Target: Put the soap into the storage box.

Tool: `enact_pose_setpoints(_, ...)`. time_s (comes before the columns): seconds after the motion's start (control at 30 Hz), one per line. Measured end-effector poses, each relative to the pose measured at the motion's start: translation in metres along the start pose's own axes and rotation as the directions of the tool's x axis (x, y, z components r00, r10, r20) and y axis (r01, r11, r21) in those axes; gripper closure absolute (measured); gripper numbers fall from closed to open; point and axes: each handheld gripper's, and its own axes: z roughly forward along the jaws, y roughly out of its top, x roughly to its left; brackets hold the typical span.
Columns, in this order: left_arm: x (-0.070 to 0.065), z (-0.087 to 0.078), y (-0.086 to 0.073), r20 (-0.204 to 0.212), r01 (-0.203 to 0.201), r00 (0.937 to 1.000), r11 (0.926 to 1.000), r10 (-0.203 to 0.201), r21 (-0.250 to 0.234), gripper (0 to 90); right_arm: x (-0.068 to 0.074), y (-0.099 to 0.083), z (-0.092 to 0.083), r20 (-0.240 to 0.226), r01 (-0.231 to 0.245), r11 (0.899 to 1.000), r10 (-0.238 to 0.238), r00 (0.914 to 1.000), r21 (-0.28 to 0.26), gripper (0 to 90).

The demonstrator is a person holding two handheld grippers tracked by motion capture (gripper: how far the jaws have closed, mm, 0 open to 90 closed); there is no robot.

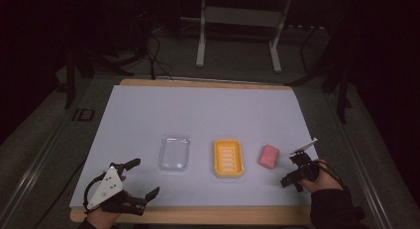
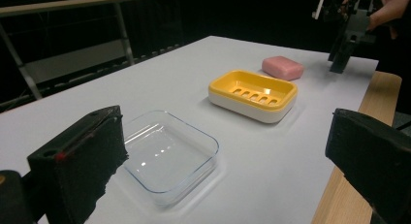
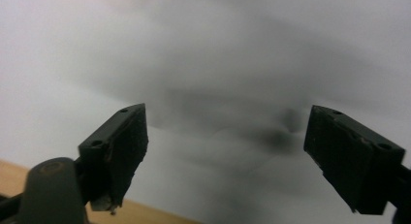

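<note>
On the white table sheet [image 1: 198, 110], a clear lid [image 1: 174, 152], a yellow soap dish [image 1: 229, 157] and a pink soap [image 1: 269, 156] were laid in a row. The soap was best approached squarely, jaws straddling it. It lay just beside the right gripper [image 1: 293, 170], whose jaws stood open and empty. The left gripper [image 1: 141, 178] was likewise open.

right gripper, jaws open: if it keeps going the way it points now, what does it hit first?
Most likely the white table sheet: the right gripper looks down onto bare sheet, nothing between its jaws. The pink soap lies off to its side.
</note>
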Motion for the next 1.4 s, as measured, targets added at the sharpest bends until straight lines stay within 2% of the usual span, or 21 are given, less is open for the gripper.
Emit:
enact_pose_setpoints(0.23, 0.000, 0.000, 0.000, -0.002, 0.001, 1.0000, 1.0000, -0.001, -0.001, 1.2, 0.012, -0.003, 0.004, -0.003, -0.010, 0.999, 0.010, 0.9999, 0.039, 15.1)
enact_pose_setpoints(0.4, 0.000, 0.000, 0.000, -0.003, 0.000, 1.0000, 1.0000, 0.000, -0.001, 1.2, 0.023, -0.001, 0.004, -0.038, -0.025, 0.998, 0.027, 0.9989, 0.055, 15.8)
enact_pose_setpoints(0.57, 0.000, -0.001, 0.000, -0.004, 0.000, 1.0000, 1.0000, 0.000, -0.001, 1.2, 0.039, 0.005, 0.004, -0.049, -0.013, 0.997, 0.017, 0.9986, 0.071, 16.5)
enact_pose_setpoints(0.67, 0.000, -0.001, 0.000, -0.004, 0.000, 1.0000, 1.0000, 0.000, -0.001, 1.2, 0.047, 0.010, 0.004, -0.052, -0.009, 0.998, 0.013, 0.9986, 0.069, 17.9)
enact_pose_setpoints(0.77, 0.000, -0.001, 0.000, -0.004, -0.001, 1.0000, 1.0000, 0.001, 0.000, 1.2, 0.050, 0.012, 0.004, -0.049, -0.006, 0.998, 0.009, 0.9988, 0.065, 18.0)
enact_pose_setpoints(0.8, 0.000, -0.001, 0.000, -0.003, 0.000, 1.0000, 1.0000, 0.000, -0.002, 1.2, 0.055, 0.018, 0.002, -0.057, -0.011, 0.999, 0.014, 0.9983, 0.050, 18.0)
enact_pose_setpoints(0.9, 0.000, -0.001, 0.000, -0.001, -0.001, 1.0000, 1.0000, 0.001, -0.001, 1.2, 0.058, 0.020, 0.001, -0.055, -0.003, 0.999, 0.006, 0.9985, 0.054, 18.1)
enact_pose_setpoints(1.0, 0.000, -0.001, 0.000, -0.002, -0.003, 1.0000, 1.0000, 0.003, 0.001, 1.2, 0.064, 0.025, 0.000, -0.033, 0.022, 0.998, -0.020, 0.9993, 0.060, 20.6)
enact_pose_setpoints(1.13, 0.000, 0.000, 0.000, -0.002, -0.004, 1.0000, 1.0000, 0.004, 0.002, 1.2, 0.070, 0.029, -0.004, -0.016, 0.029, 0.999, -0.029, 0.9995, 0.038, 19.6)
enact_pose_setpoints(1.2, 0.000, 0.000, 0.000, -0.003, -0.005, 1.0000, 1.0000, 0.005, 0.003, 1.2, 0.071, 0.031, -0.006, 0.005, 0.011, 0.999, -0.012, 0.9999, 0.037, 18.1)
enact_pose_setpoints(1.27, 0.000, -0.001, 0.000, -0.004, -0.005, 1.0000, 1.0000, 0.005, 0.000, 1.2, 0.072, 0.033, -0.007, -0.007, -0.029, 0.999, 0.030, 0.9995, 0.044, 16.1)
enact_pose_setpoints(1.33, 0.000, -0.001, 0.000, -0.004, -0.005, 1.0000, 1.0000, 0.005, 0.000, 1.2, 0.072, 0.035, -0.009, -0.006, -0.037, 0.999, 0.038, 0.9993, 0.039, 16.1)
enact_pose_setpoints(1.4, 0.000, -0.001, -0.001, -0.003, -0.005, 1.0000, 1.0000, 0.005, 0.000, 1.2, 0.075, 0.040, -0.009, 0.005, -0.061, 0.996, 0.061, 0.9982, 0.059, 16.4)
